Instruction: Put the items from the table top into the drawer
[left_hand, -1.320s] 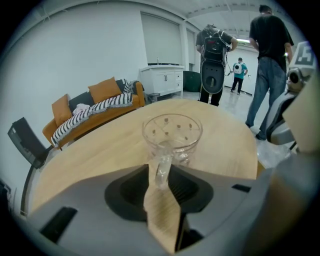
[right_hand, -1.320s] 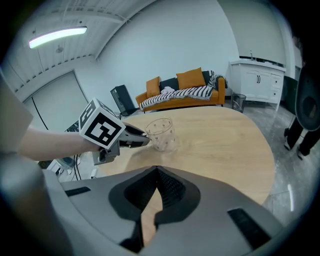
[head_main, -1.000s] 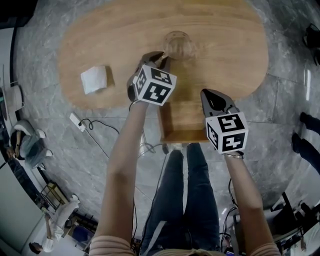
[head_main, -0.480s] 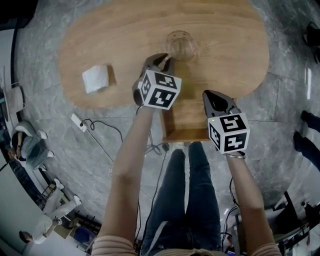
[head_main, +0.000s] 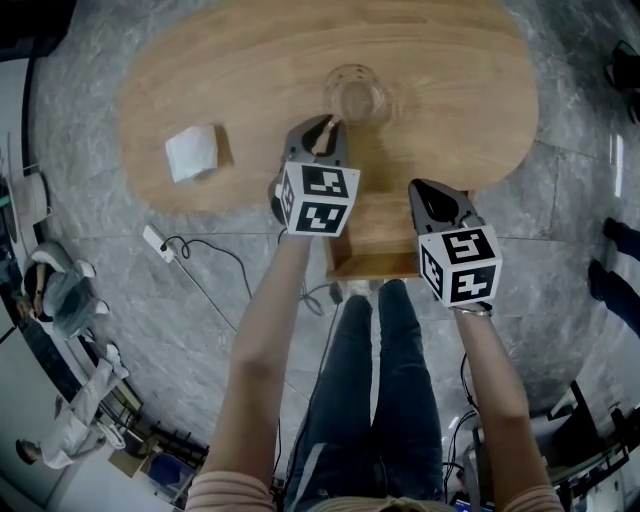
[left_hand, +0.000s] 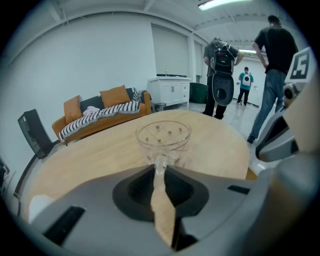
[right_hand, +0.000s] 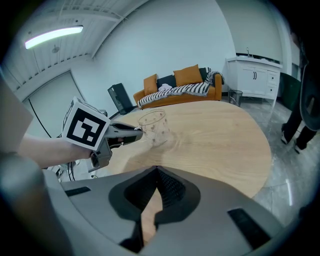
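A clear dotted glass (head_main: 357, 95) (left_hand: 163, 137) (right_hand: 152, 125) stands upright on the oval wooden table (head_main: 450, 110). My left gripper (head_main: 328, 125) (left_hand: 160, 167) (right_hand: 139, 131) reaches it from the near side, its jaws pinched on the glass's near wall. A white folded item (head_main: 190, 153) lies on the table's left part. The open wooden drawer (head_main: 370, 262) sticks out under the table's near edge. My right gripper (head_main: 420, 186) (right_hand: 156, 170) hovers over the drawer's right side, shut, with nothing between its jaws.
A power strip with a cable (head_main: 155, 243) lies on the stone floor left of the drawer. The person's legs (head_main: 375, 340) are just below the drawer. Beyond the table are an orange sofa (left_hand: 105, 107) and people standing (left_hand: 222, 75).
The left gripper's jaws have closed on the glass's near wall, and that hand has shifted a little right and toward me. The right gripper has stayed where it was.
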